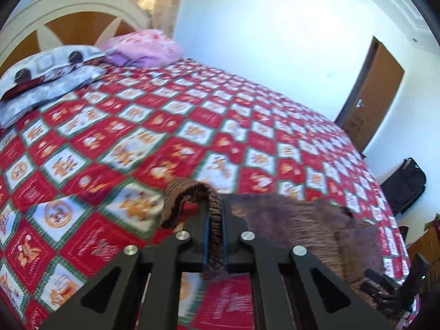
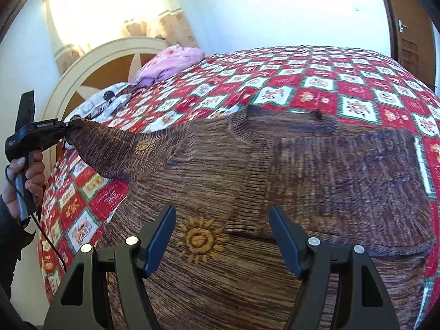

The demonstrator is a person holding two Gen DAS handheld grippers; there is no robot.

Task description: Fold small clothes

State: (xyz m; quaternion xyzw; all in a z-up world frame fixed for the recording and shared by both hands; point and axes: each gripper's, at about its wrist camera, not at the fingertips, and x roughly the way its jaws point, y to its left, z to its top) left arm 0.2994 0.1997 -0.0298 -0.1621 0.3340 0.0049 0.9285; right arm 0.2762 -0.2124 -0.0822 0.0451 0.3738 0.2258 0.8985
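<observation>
A brown ribbed knit sweater (image 2: 275,170) with small orange sun motifs lies spread on the red patterned bedspread (image 2: 316,82). My left gripper (image 1: 214,214) is shut on the cuff of the sweater's left sleeve (image 1: 189,195) and holds it lifted off the bed. From the right wrist view that same gripper (image 2: 70,125) shows at the far left, in a person's hand (image 2: 26,176), with the sleeve (image 2: 115,145) stretched up to it. My right gripper (image 2: 222,236) hovers open over the sweater's lower body, nothing between its blue pads (image 2: 159,242).
Grey and pink pillows (image 1: 140,48) lie against the round cream headboard (image 1: 68,8). A brown door (image 1: 371,93) stands past the bed's far side, with a black bag (image 1: 404,184) on the floor below it. The bedspread (image 1: 137,126) stretches wide beyond the sweater.
</observation>
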